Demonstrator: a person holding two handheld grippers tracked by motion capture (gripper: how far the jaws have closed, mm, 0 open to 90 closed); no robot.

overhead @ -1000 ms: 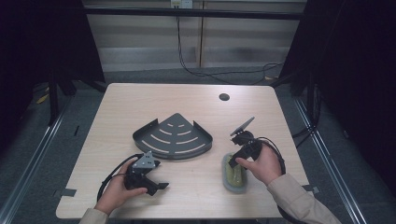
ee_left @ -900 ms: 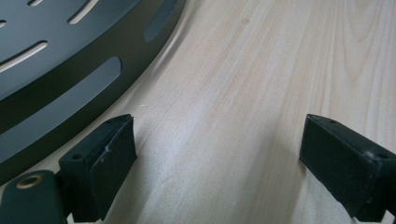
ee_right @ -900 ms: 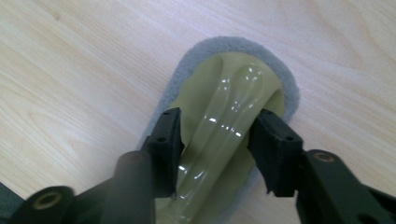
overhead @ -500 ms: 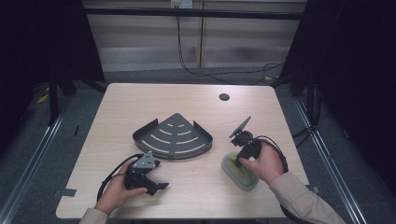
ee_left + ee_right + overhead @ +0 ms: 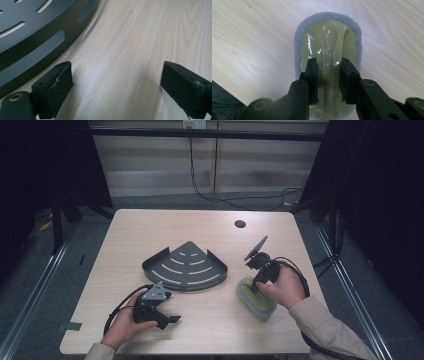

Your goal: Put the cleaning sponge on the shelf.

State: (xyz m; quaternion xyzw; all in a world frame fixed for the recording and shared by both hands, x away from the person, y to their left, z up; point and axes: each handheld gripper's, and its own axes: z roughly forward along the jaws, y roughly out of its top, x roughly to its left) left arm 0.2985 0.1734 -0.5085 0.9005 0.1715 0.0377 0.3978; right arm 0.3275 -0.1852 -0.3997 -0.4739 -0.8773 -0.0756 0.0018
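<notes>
Jaws of your right gripper (image 5: 329,82) have just closed onto the scrubber's (image 5: 329,45) raised handle ridge on the table right of the corner shelf (image 5: 186,267), ready to lift; left gripper (image 5: 117,85) gapes idle.

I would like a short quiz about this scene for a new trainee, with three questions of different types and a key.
1. True or false: the right gripper is shut on the ridge of the sponge.
2. What lies between the left gripper jaws? A) a cup B) bare table C) the sponge
3. Fill in: the dark corner shelf lies to the ____ of the sponge in the high view.

Key: 1 true; 2 B; 3 left.
</notes>
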